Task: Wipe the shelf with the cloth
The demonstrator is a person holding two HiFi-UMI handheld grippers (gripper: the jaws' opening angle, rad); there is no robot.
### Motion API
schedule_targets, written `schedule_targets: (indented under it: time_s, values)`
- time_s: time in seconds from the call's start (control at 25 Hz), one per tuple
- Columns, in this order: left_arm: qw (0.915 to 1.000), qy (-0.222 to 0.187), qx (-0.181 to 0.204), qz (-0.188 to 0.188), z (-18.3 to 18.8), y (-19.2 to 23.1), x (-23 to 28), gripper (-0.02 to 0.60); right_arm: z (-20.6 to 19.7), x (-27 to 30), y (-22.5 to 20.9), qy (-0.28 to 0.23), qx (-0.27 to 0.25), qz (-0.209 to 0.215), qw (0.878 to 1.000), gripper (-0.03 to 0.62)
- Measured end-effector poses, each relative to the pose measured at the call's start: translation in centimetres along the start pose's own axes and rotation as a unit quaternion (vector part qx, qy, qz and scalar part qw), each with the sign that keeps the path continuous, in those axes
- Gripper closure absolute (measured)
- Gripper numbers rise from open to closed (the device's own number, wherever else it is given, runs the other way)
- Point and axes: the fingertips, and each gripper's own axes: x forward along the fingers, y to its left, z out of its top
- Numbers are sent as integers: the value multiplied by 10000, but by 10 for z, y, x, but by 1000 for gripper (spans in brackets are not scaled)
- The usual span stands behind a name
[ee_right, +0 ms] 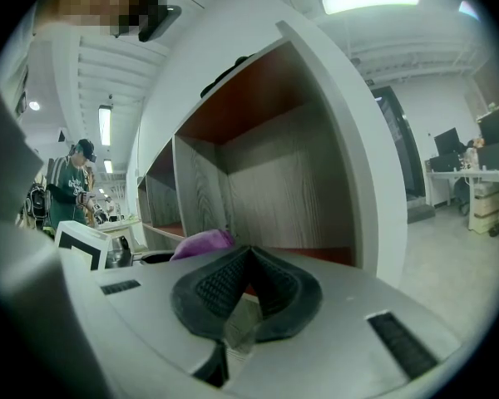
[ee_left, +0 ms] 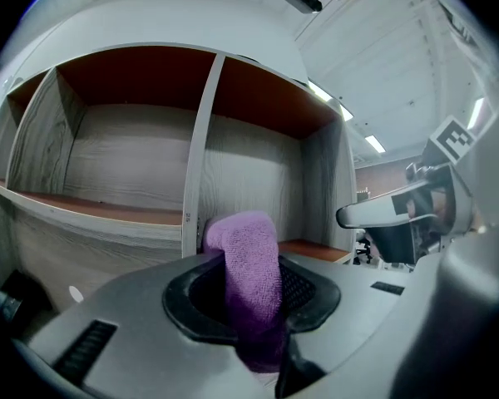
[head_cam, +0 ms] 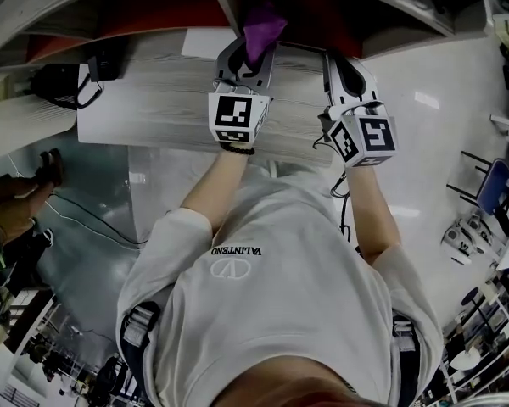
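"What could go wrong from here?"

"My left tongs (head_cam: 244, 62) are clenched on the purple cloth (ee_left: 251, 256), but only on a narrow fold. I reckon that pressing hard on the shelf (ee_left: 108, 210) could drag it loose."

"Where's the cloth?"

"Poking out past the tips, near the shelf's front edge by the upright divider (ee_left: 201, 156). Whether it's touching, I can't tell. My right tongs (ee_right: 245, 285) are closed, empty, alongside."

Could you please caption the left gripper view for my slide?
Left gripper shut on a purple cloth, facing open compartments of the shelf.
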Motion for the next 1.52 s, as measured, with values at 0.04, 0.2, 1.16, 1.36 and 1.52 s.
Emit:
schedule_targets:
  time_s: [0.04,0.2,1.16,1.36,1.52]
  values:
    - [10000,2,13,42,-1,1,1,485,-1,1,-1,6,8,2,10000,595]
    - [9995,139,116,243,-7,7,5,485,-4,2,-2,44,32,33,10000,595]
    - [9988,267,301,281,-18,6,13,485,-19,-7,-12,171,140,-15,9998,595]
    - [9990,261,305,179,-18,-7,18,485,-20,-12,-17,182,170,-33,9997,595]
    - [9992,260,245,179,-19,-10,21,485,-22,-14,-22,192,199,-45,9996,595]
